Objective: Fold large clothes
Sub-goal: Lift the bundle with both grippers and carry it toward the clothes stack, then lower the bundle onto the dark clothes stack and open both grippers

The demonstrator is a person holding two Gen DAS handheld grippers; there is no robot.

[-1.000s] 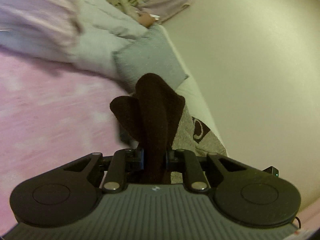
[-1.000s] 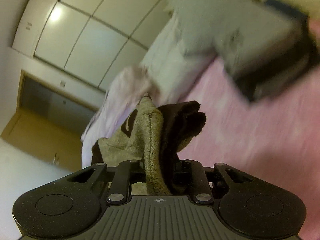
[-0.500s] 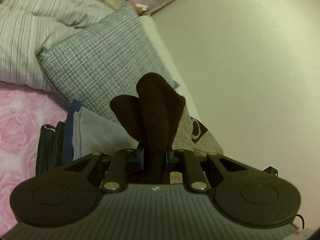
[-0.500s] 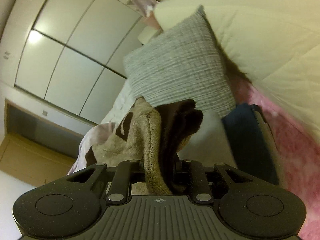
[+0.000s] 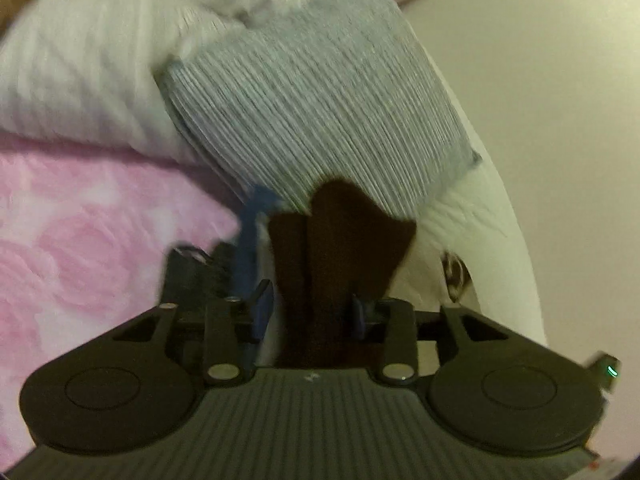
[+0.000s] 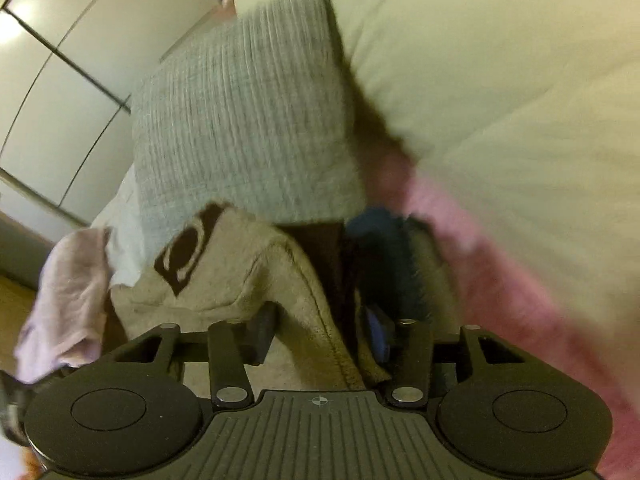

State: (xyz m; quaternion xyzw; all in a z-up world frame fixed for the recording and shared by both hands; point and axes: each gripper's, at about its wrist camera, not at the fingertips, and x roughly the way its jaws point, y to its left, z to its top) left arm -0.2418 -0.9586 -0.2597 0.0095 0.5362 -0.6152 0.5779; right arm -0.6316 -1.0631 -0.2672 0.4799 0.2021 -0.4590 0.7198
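Observation:
The garment is a beige fleece (image 6: 248, 272) with a dark brown inner side (image 5: 340, 232) and a brown logo patch (image 6: 188, 248). It is folded into a bundle and hangs in front of a grey ribbed pillow (image 5: 320, 92), over a stack of folded clothes with a blue layer (image 5: 250, 248). My left gripper (image 5: 310, 308) is opening; the brown fold still stands between its jaws, and a gap shows beside the left pad. My right gripper (image 6: 320, 332) is opening wide, with the beige edge draped loosely between its jaws.
A pink rose-patterned blanket (image 5: 88, 240) covers the bed. A white striped duvet (image 5: 88, 60) lies at the left and a cream quilt (image 6: 500, 80) at the right of the pillow. A pale pink cloth (image 6: 64, 288) hangs at the bed's edge. Wardrobe doors (image 6: 52, 80) stand beyond.
Both grippers swept across the bed to the grey pillow and sank toward the stack of clothes. Their jaws were clamped on the fleece bundle and have now spread apart; the bundle has slumped.

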